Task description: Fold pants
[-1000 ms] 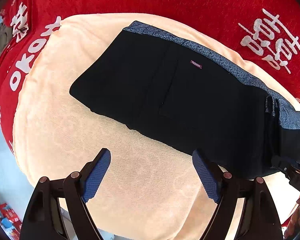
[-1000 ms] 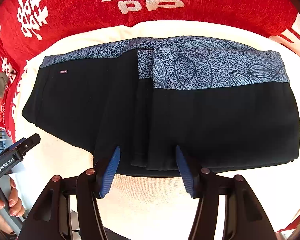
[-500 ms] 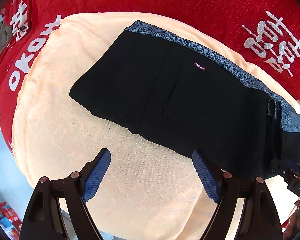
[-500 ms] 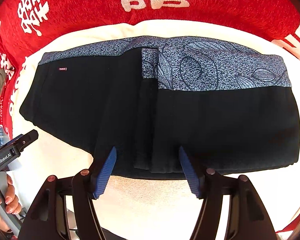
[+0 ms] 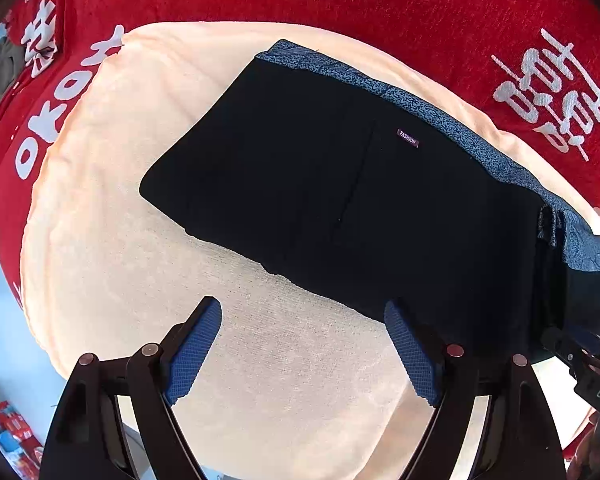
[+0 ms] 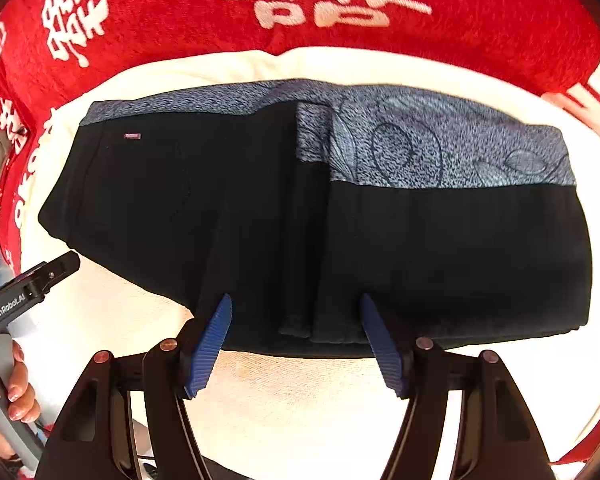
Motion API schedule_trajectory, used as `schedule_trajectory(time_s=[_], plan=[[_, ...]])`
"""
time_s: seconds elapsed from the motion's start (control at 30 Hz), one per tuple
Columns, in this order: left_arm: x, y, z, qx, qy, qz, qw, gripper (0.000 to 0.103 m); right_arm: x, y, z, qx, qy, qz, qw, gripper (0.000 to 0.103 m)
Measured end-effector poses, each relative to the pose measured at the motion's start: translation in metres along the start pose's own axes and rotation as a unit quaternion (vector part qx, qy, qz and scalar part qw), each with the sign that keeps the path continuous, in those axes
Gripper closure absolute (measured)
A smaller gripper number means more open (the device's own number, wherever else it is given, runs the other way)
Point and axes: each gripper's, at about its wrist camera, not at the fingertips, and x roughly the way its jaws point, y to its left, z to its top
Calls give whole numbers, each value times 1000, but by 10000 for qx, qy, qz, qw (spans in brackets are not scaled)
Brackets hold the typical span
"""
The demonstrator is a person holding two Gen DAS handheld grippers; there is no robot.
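At the far left of the right wrist view, a person's hand (image 6: 10,394) with pale polished nails grips the handle of the left tongs (image 5: 302,344), whose black tip reaches in over the cream towel (image 5: 112,264). In their own view the left tongs hang over bare towel with the blue pads spread wide and nothing between them; the right-hand pad sits just at the near hem of the black pants (image 5: 340,184), though contact cannot be told. The pants lie folded flat in the middle of the towel, which is spread on a red blanket (image 6: 480,20) with white characters. A small "FASHION" tag (image 5: 408,138) shows near the blue-grey patterned waistband (image 6: 440,148), which runs along the far edge, widest on the right where a folded layer lies on top. The right tongs (image 6: 296,336) stand at the near edge of the pants, jaws having just been opening, pads apart on either side of a vertical fold but not pressing it.
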Motion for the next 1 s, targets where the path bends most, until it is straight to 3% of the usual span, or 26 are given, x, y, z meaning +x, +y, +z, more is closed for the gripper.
schedule_trajectory(time_s=[0.07,0.13,0.2,0.27,0.53,1.0], plan=[[1,2,1,-30,7,-10,10000,18,-6,4,0,-47,-108,-13,9999,32],[2,5,1,-65,13,-24,10000,18,-14,9,1,-112,-259,114,9995,39],[2,7,2,-104,9,-35,9999,18,-18,14,1,-214,-304,245,9990,59],[3,10,3,-143,9,-50,9999,18,-17,22,3,-369,-261,317,9985,71],[5,19,6,-232,-12,-104,9997,18,24,14,-5,-44,345,468,9983,73],[10,28,10,-302,-14,-146,9994,18,25,10,-7,-124,300,395,9987,72]])
